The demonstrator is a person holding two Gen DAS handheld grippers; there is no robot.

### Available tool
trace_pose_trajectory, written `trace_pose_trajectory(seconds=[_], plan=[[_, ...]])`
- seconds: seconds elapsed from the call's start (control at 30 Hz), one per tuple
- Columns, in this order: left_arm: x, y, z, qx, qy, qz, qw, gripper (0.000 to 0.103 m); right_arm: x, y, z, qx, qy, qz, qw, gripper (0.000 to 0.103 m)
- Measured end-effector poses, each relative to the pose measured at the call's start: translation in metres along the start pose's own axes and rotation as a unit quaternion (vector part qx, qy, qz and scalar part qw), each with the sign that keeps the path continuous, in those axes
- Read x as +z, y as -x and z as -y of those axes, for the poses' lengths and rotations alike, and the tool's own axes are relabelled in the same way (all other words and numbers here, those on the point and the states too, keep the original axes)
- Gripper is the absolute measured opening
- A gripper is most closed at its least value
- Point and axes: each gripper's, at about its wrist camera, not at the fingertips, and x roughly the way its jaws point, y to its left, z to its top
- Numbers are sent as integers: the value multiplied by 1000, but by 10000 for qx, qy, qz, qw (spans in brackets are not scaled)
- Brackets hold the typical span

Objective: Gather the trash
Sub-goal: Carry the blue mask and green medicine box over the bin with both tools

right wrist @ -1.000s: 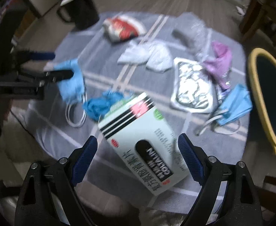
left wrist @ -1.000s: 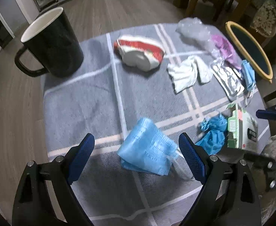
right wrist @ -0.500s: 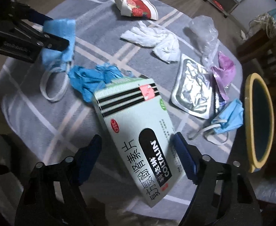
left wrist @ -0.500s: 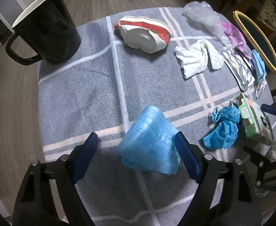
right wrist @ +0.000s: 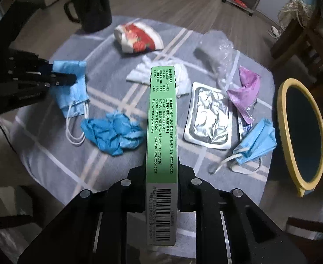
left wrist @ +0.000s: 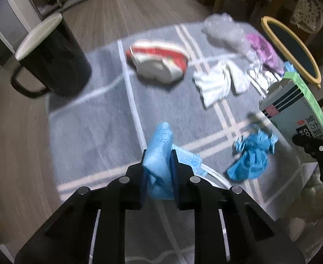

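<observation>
Open grey cloth (left wrist: 91,127) between mug (left wrist: 51,59) and red-and-white wrapper (left wrist: 159,63): room there to pass. Crowded toward the yellow-rimmed bin (right wrist: 300,132): foil pack (right wrist: 210,118), purple wrapper (right wrist: 247,92), clear plastic bag (right wrist: 216,52), white tissue (right wrist: 161,74), second mask (right wrist: 256,140). Crumpled blue glove (right wrist: 115,132) close beside the upright green box (right wrist: 161,132), blocking the near middle.

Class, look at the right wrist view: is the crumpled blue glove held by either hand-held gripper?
No: the crumpled blue glove lies loose on the grey checked cloth.
</observation>
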Motion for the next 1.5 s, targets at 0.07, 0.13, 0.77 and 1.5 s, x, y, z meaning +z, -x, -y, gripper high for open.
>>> trace_pose_trajectory(seconds=[0.07, 0.13, 0.77, 1.5], plan=[[2, 8, 1, 73, -2, 214, 9997, 17, 3, 3, 7, 47, -95, 96, 9999, 20], [9, 17, 1, 93, 8, 404, 9991, 17, 5, 6, 12, 107, -200, 213, 9995, 20], [31, 70, 7, 69, -84, 1557, 9877, 17, 22, 59, 60, 541, -1100, 1177, 9855, 20], [66, 97, 67, -342, -506, 2064, 9765, 17, 23, 126, 151, 178, -1836, 1920, 9639, 20]])
